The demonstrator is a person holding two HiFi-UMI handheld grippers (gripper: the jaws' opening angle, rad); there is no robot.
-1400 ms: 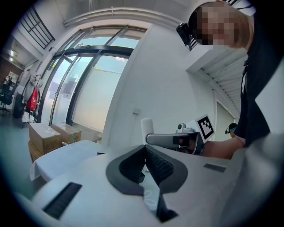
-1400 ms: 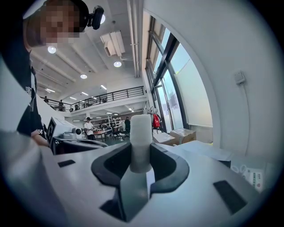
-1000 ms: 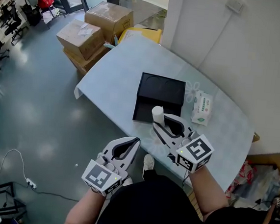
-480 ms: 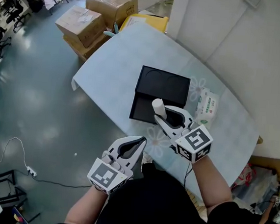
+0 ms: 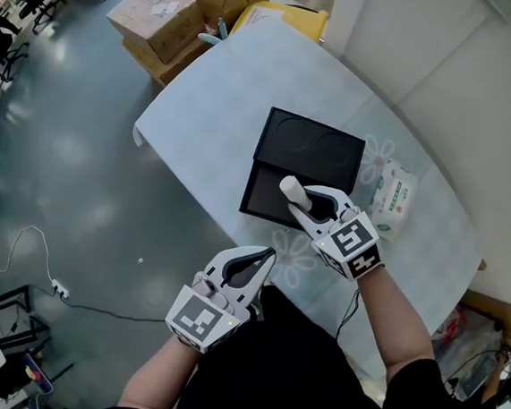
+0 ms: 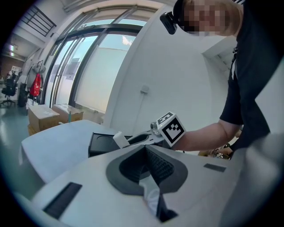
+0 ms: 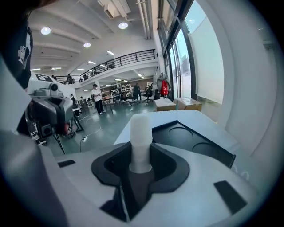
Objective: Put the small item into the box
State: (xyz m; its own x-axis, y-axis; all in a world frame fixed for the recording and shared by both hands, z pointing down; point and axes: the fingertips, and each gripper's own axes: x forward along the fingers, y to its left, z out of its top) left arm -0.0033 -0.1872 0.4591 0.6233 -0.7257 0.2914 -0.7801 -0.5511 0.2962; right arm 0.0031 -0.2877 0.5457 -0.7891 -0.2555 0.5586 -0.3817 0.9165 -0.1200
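Note:
A small white cylinder (image 5: pixel 291 192) sticks out from the tips of my right gripper (image 5: pixel 302 204), which is shut on it. It hangs over the near part of the open black box (image 5: pixel 313 151) on the pale blue table (image 5: pixel 240 81). In the right gripper view the cylinder (image 7: pixel 141 141) stands between the dark pads, with the box (image 7: pixel 195 142) and its round recesses just beyond. My left gripper (image 5: pixel 259 264) is shut and empty, off the table's near edge. In the left gripper view its jaws (image 6: pixel 144 147) meet, and the box (image 6: pixel 101 142) lies ahead.
A green-and-white tissue pack (image 5: pixel 394 198) lies right of the box. Cardboard boxes (image 5: pixel 166 15) and a yellow bin (image 5: pixel 278 14) stand on the floor past the table's far end. A white wall runs along the table's right side. A cable (image 5: pixel 25 267) trails on the grey floor.
My right gripper has carried the white cylinder a little farther over the black box. The left gripper has barely moved. The head view has shifted slightly.

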